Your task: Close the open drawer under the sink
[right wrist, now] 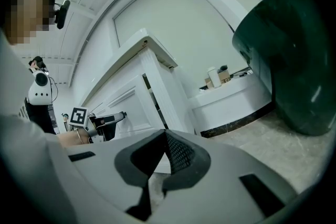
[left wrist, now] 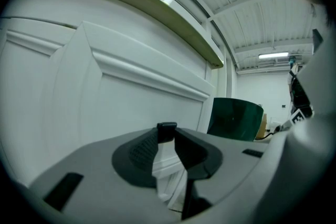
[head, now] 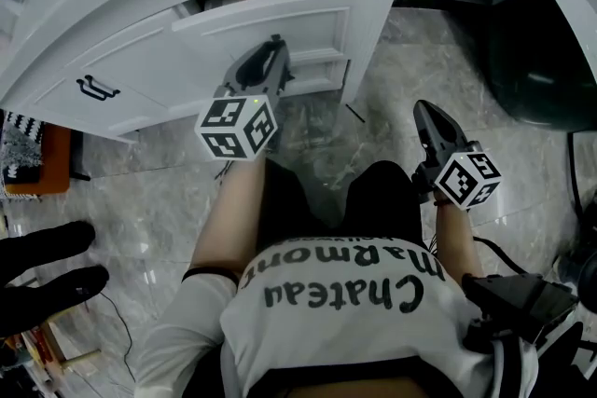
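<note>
White panelled wooden drawer sits pulled out, right ahead of the left claw; its jaws are parted, gripping nothing; right claw is clenched empty, well off to the side; drawer's probably rigid and smooth-sliding, so just shove the flat front panel.

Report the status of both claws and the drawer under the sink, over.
Left claw open, empty, at the drawer front. Right claw shut, empty, away from the drawer. Drawer open, not yet pushed in. Nothing seen blocking it.
</note>
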A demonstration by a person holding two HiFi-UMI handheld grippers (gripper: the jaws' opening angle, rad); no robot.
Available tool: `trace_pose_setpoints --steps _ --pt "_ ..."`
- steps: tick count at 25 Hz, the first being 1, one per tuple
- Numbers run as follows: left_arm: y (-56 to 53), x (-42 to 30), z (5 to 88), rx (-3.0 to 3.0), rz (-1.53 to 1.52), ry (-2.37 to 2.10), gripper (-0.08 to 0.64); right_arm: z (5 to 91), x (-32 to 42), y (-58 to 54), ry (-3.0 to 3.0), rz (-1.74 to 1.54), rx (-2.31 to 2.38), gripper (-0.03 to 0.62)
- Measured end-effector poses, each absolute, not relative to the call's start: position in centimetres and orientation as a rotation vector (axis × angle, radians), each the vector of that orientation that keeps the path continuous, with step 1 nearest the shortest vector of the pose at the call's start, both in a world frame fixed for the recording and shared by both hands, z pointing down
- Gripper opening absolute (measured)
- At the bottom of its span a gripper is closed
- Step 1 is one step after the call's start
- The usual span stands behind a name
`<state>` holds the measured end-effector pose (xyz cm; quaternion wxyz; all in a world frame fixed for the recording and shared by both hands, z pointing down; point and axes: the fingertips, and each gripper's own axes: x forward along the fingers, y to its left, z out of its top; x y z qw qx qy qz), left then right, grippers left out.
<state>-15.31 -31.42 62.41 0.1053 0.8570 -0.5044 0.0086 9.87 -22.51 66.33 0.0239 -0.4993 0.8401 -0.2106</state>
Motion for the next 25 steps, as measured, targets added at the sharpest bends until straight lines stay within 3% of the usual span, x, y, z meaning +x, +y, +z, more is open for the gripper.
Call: trace_pose_setpoints --steps 25 --pt "-34.0 -15.5 62.2 2.54 0.01 -1.469 0.095 67.4 9.5 -23.9 2.617 -0.675 -1.564 0.011"
